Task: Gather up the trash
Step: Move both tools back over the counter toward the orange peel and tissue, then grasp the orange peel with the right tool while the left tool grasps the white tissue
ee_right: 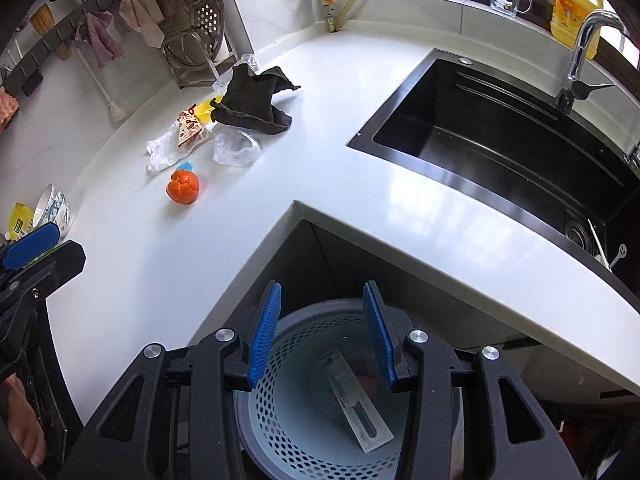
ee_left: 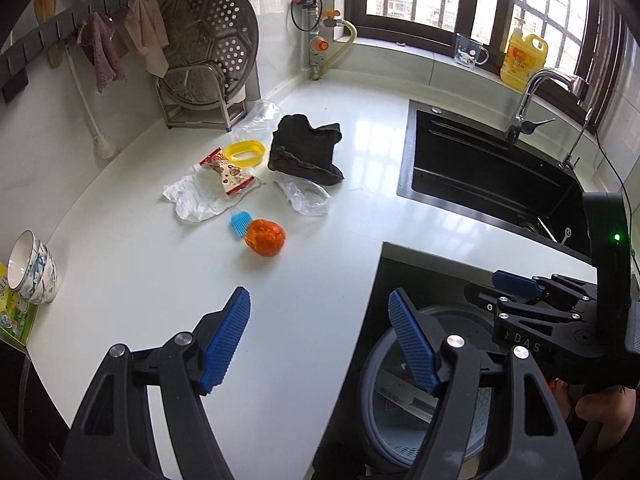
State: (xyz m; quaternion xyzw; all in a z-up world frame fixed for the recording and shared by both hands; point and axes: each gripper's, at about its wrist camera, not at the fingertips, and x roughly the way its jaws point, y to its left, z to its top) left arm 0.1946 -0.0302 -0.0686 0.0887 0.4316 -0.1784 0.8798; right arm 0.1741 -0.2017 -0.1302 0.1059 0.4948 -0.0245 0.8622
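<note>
White plastic bags (ee_left: 192,196), a snack wrapper (ee_left: 232,172) and orange peel (ee_left: 266,237) lie clustered on the counter (ee_left: 320,140). Both grippers, left (ee_left: 320,340) and right (ee_right: 322,332), are held apart and empty; light pieces should be pinched low. The bin (ee_right: 280,360) with a flat packet (ee_right: 356,400) is fully shown only by the right view.

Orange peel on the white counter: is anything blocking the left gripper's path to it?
Nothing visible does. The open left gripper has only bare white counter ahead of it up to the orange peel. The blue silicone brush lies beside the peel on its far left, off the path.
</note>
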